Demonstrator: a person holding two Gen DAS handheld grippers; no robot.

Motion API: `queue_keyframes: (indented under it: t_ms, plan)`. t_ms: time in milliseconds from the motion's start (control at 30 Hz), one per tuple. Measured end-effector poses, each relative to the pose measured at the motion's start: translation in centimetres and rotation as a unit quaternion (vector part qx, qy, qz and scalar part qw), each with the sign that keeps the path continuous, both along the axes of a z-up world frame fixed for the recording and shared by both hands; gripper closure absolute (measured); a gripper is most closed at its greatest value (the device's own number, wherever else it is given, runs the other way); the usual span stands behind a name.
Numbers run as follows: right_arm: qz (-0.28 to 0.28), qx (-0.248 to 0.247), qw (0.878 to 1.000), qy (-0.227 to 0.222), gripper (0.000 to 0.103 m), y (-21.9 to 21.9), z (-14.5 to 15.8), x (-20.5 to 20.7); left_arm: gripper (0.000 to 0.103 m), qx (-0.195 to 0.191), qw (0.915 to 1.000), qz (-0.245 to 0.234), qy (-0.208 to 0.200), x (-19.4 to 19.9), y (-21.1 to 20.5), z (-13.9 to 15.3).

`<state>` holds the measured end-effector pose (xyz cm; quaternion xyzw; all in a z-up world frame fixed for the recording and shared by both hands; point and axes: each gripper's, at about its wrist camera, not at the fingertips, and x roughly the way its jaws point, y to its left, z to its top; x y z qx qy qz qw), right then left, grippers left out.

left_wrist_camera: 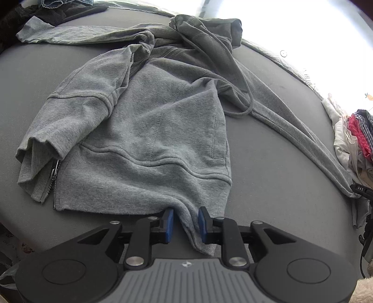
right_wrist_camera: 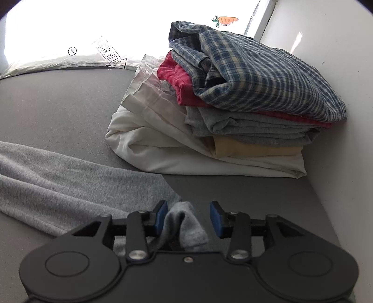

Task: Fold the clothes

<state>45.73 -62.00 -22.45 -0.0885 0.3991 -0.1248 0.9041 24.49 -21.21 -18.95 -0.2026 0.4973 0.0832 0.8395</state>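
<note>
Hoodie hem hidden behind left hand-held gripper, window overexposed

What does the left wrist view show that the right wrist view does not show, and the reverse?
Only the left wrist view shows the grey hoodie's body, with its zipper, hood and drawstring.

Only the right wrist view shows the whole stack of folded clothes, a plaid shirt on top, and a carrot sticker.

Both show the grey surface, a hoodie sleeve, and open jaws with grey fabric lying between them: left gripper, right gripper.
</note>
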Motion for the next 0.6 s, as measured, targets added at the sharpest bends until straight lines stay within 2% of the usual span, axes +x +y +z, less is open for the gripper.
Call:
queue_keyframes:
  t_ms: [133, 200, 300, 433, 500, 600]
  plan:
    - [-0.028, 0.028, 0.999, -0.014, 0.026, 0.9, 1.3, -1.8, 0.058, 0.024, 0.9991, -0.011, -0.033, -1.3, 0.5, 1.8]
    - [-0.04, 0.038, 0.998, -0.025, 0.005, 2.1, 1.6, -2.6, 0.055, 0.038, 0.9978, -0.014, -0.053, -2.0, 0.9, 2.7]
    - [-0.029, 0.055, 0.998, -0.029, 0.003, 4.8, 1.6, -3.1, 0.042, 0.061, 0.9941, -0.016, -0.088, -3.0, 1.7, 4.4]
    - [0.022, 0.045, 0.999, -0.02, 0.002, 9.6, 1.7, -3.6, 0.036, 0.02, 0.9916, -0.004, -0.128, -3.6, 5.2, 6.0]
    - [0.04, 0.06, 0.997, -0.023, 0.001, 12.4, 2.1, -4.3, 0.032, 0.007, 0.9904, 0.017, -0.137, -3.5, 7.5, 6.6]
    - [0.07, 0.079, 0.994, -0.017, 0.001, 16.5, 2.3, -4.8, 0.031, 0.008, 0.991, 0.037, -0.128, -2.9, 11.2, 6.4]
